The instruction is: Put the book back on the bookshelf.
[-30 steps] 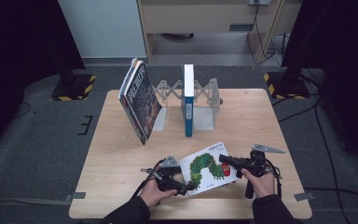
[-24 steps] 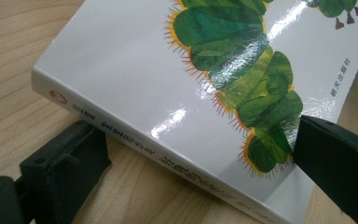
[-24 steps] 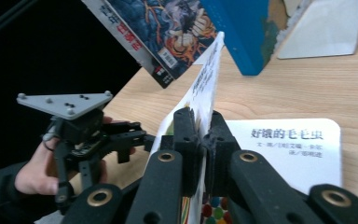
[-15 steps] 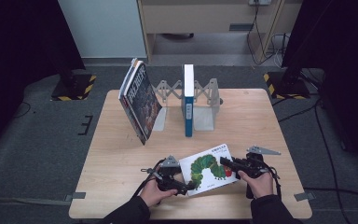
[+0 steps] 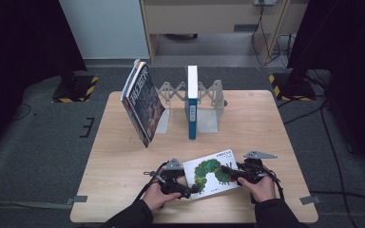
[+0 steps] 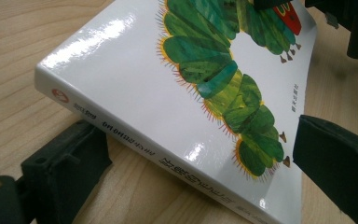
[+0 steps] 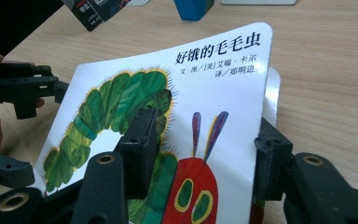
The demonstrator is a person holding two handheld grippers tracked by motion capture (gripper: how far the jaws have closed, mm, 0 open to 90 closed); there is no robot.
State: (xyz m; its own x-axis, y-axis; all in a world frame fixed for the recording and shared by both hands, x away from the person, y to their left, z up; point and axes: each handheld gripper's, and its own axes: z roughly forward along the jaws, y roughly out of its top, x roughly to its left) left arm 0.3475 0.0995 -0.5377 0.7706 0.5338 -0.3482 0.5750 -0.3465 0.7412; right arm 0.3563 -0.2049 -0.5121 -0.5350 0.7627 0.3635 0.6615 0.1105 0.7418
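Note:
A white picture book with a green caterpillar on its cover (image 5: 210, 173) lies near the table's front edge. My left gripper (image 5: 189, 189) is at the book's spine corner (image 6: 121, 126). Its jaws stand wide apart, one low beside the spine and one over by the cover's near edge (image 6: 200, 163). My right gripper (image 5: 229, 171) holds the book's right end. One jaw presses on the cover by the red head (image 7: 191, 186) and the other sits behind the edge (image 7: 205, 144). That end of the book is tilted up.
At the back of the table (image 5: 266, 123) a grey folding book rack (image 5: 212, 97) holds a blue book (image 5: 192, 102) upright. A dark book (image 5: 142, 104) leans beside the rack at the left. Cables trail on the floor to the right.
My right gripper has slid a little left and nearer over the book's end. The left gripper and the book have hardly moved.

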